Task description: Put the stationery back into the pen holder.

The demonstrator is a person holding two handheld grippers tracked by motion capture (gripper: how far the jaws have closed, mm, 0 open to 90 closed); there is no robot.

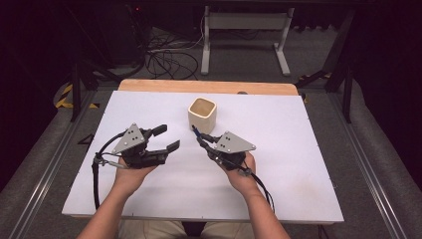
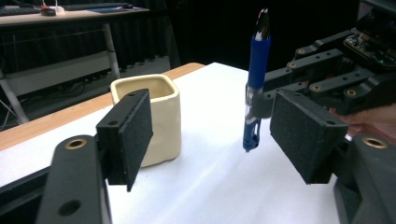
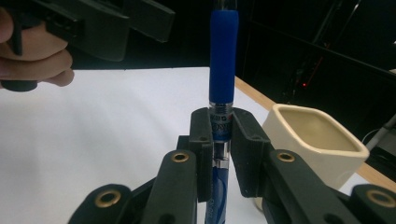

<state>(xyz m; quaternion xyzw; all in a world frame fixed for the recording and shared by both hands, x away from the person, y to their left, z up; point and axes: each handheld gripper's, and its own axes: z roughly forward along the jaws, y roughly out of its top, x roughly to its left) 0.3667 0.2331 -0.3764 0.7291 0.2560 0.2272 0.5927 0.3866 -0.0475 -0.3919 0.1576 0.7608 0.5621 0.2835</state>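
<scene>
High view catches you at the tabletop (image 1: pixel 149 194) with a gripper in each hand and a cream cup (image 1: pixel 202 115) standing just ahead of them. Your right gripper (image 1: pixel 199 139) is clamped on a blue pen (image 1: pixel 195 131), its tip end reaching toward the cup's near side. Right gripper view shows the jaws pinching the clear barrel just below the blue rubber sleeve, with the cup (image 3: pixel 313 144) off to that gripper's right and a little ahead. Your left gripper (image 1: pixel 168 138) stands with its jaws apart and nothing between the pads; left gripper view looks past them at the pen (image 2: pixel 256 79), upright and apart from both pads, and the cup (image 2: pixel 156 116) behind the left-hand pad.

The pen should handle as light and stiff, though its smooth round plastic barrel is likely to roll or swivel in a loose pinch. The rubber sleeve looks like the surest place to take hold; the clear barrel is the slicker option. The cup looks like ceramic, hard and liable to chip or tip if knocked by a jaw.
</scene>
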